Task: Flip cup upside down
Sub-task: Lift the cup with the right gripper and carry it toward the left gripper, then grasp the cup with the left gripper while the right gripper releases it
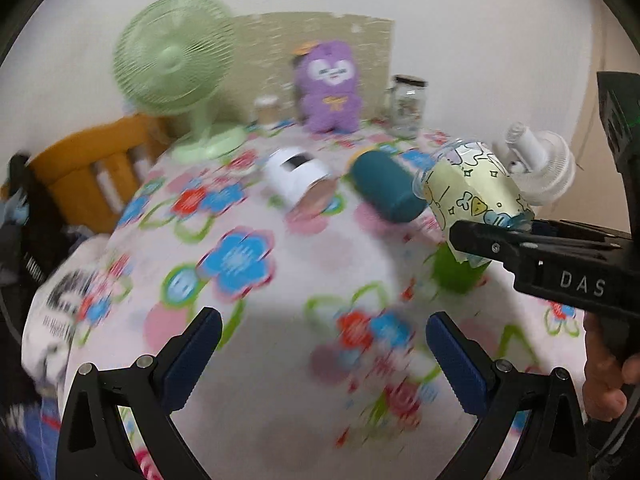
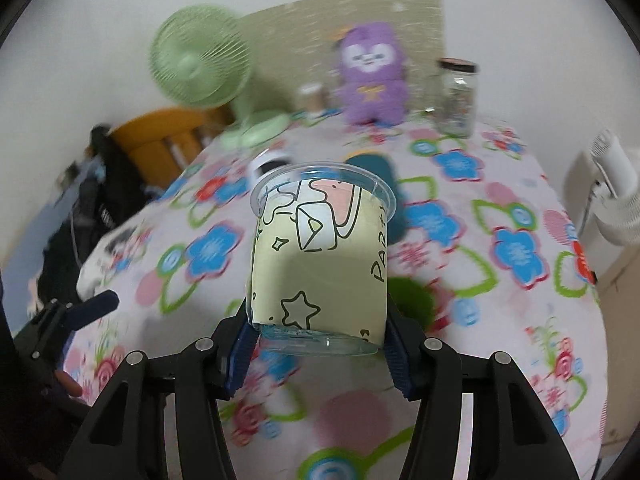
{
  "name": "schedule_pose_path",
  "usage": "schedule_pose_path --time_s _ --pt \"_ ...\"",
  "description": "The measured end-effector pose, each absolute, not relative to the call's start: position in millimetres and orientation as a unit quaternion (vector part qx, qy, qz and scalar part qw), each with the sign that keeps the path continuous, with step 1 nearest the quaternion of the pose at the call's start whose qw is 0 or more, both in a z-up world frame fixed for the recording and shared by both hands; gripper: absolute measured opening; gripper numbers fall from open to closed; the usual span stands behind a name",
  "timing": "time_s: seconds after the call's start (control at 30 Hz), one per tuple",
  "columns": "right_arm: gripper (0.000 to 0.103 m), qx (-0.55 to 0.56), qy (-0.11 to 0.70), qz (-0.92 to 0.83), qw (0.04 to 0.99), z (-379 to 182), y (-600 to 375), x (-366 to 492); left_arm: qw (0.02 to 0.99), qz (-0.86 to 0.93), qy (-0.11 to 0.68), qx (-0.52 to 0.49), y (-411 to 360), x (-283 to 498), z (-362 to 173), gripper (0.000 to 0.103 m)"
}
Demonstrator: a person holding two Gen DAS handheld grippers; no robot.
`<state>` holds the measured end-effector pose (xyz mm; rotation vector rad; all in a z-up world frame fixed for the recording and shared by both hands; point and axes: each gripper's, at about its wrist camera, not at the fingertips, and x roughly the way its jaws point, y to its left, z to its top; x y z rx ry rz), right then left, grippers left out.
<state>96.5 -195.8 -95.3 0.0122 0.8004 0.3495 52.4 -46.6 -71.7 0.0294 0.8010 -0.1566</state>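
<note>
Blue-padded fingers of the left gripper (image 1: 324,356) fill the bottom of the left wrist view, spread wide with nothing between them, just blurred flowered tablecloth (image 1: 256,264) below; over at the right edge of that frame the right gripper (image 1: 492,240) reaches in from the side, its black jaw closed against the lower end of the clear plastic cup (image 1: 472,196), which is off the table and leaning, mouth up and to the left, base down at the jaw. Behind it, mid-frame, a white cup (image 1: 298,178) and a dark teal cup (image 1: 386,188) lie on their sides, a green cup (image 1: 458,276) sits beneath the held one, and a green fan (image 1: 172,64), a purple plush toy (image 1: 328,88) and a glass jar (image 1: 406,106) stand along the top of the frame by the wall. From the right wrist view the cup (image 2: 320,256) sits dead centre, held aloft just above its base between the two blue pads (image 2: 242,352), the pale printed sleeve and the word PARTY facing the lens, the rim toward the upper middle; it looks empty. I'd judge it very light and thin-walled, so it will flex or crackle if squeezed hard and the smooth plastic could slip as it turns; the stiffer base ring, where the right gripper (image 2: 320,356) has it, looks the sound place to hold, with modest pressure
</note>
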Motion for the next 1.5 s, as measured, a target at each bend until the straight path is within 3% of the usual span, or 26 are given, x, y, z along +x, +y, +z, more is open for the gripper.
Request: schedule_pose_path --time_s 0.47,0.6,0.8,1.1,1.5 --pt "0.059 -0.022 0.447 0.22 0.867 -155.6 -118.8 80.3 0.906 0.024 0.421 -0.029 13.3 -12.9 -108.4 0.103" --pt "0.065 -0.029 0.458 0.225 0.859 -155.2 -115.9 80.8 0.906 0.028 0.421 -0.029 11.6 -17.2 -110.0 0.103" --pt "0.082 0.014 0.428 0.232 0.873 -128.5 -144.3 75.2 0.904 0.014 0.427 -0.036 4.9 -15.4 -112.1 0.103" --pt "0.085 0.088 0.372 0.209 0.9 -88.0 -222.4 55.2 0.903 -0.009 0.424 -0.063 -25.8 -3.7 -116.6 0.103" --pt "0.085 0.12 0.376 0.168 0.903 -100.4 -281.4 45.4 0.921 0.032 0.388 -0.022 -73.7 33.5 -125.5 0.103"
